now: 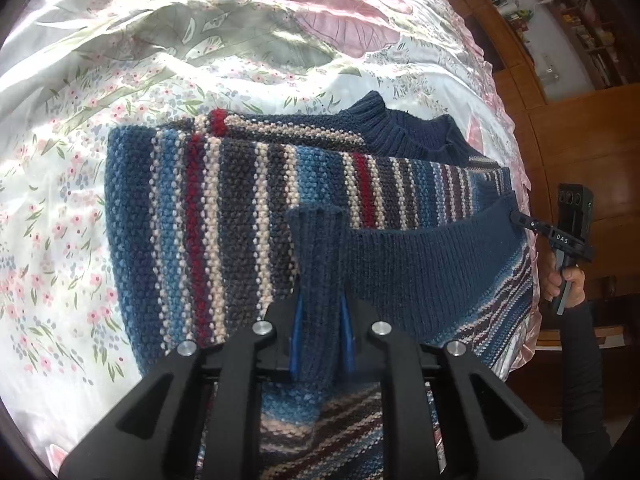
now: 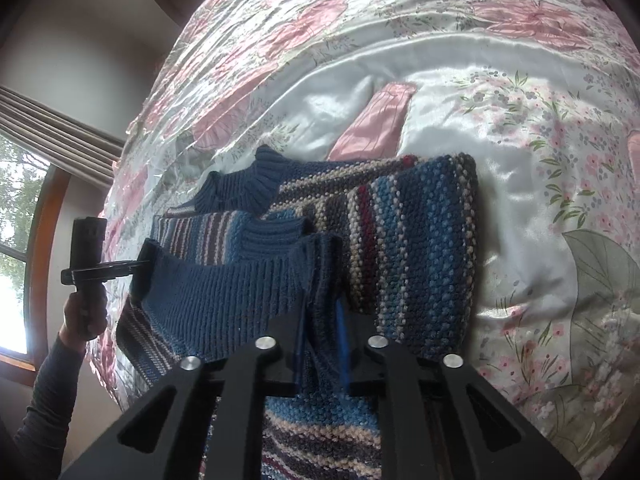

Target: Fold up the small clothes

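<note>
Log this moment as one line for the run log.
step: folding hem up | left gripper: shut on ribbed hem | right gripper: shut on ribbed hem | striped sweater: on floral bedspread

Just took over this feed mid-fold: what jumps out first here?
The striped knit sweater lies mid-bed on the shiny floral bedspread, its navy ribbed hem lifted toward the cameras. The left gripper and the right gripper each pinch that hem, stretched between them.
</note>
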Available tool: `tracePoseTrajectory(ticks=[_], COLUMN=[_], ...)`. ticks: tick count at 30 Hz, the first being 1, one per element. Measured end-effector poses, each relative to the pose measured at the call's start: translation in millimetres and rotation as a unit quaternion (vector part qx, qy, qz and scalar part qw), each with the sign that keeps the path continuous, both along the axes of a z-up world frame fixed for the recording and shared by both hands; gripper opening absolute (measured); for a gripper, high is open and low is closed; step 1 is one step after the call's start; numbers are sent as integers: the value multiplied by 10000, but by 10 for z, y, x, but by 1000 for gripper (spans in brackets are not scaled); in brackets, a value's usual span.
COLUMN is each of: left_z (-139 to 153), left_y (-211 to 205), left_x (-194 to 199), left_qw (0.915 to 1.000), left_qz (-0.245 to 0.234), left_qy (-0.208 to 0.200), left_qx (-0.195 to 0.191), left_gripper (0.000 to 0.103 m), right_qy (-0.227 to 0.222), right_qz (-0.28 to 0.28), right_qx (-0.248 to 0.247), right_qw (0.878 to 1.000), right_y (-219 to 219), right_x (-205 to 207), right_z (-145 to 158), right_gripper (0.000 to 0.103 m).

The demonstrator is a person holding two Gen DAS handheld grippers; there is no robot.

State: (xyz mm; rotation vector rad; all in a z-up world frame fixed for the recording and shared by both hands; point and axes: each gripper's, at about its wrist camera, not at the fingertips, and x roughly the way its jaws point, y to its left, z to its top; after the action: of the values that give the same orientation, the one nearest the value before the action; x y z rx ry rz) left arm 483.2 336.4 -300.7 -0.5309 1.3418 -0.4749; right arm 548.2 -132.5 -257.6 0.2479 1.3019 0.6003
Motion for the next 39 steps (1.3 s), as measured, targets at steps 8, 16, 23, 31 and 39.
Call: tracePoseTrajectory(ticks=[8,16,23,31,39], left_z=[406,799,1072,1128,1015], left_y=[71,156,318,324,325], left_x=[-117,-83,77,368,661], left_qw=[9980,9951,9922,9908,9913], left_qz=[254,373,571,718,808], left_qy=[-574,-916,-1110,-1143,-995], left_qx=[-39,-24,45,116,296], left_gripper=[10,9,9,8,7], right_qy=[-441,-791,-1088,-1179,-1112], right_qz=[-74,-188,-337,-579,-839], right_qx=[106,140,69,-86,-326], right_qw=[9989,9966,9935,9913,9897], right_y=[-27,17,99,169,229], right_x=[-130,-112,17,211,438], right_z=[386,728,986,1023,862], right_gripper=[10,10,9,9,9])
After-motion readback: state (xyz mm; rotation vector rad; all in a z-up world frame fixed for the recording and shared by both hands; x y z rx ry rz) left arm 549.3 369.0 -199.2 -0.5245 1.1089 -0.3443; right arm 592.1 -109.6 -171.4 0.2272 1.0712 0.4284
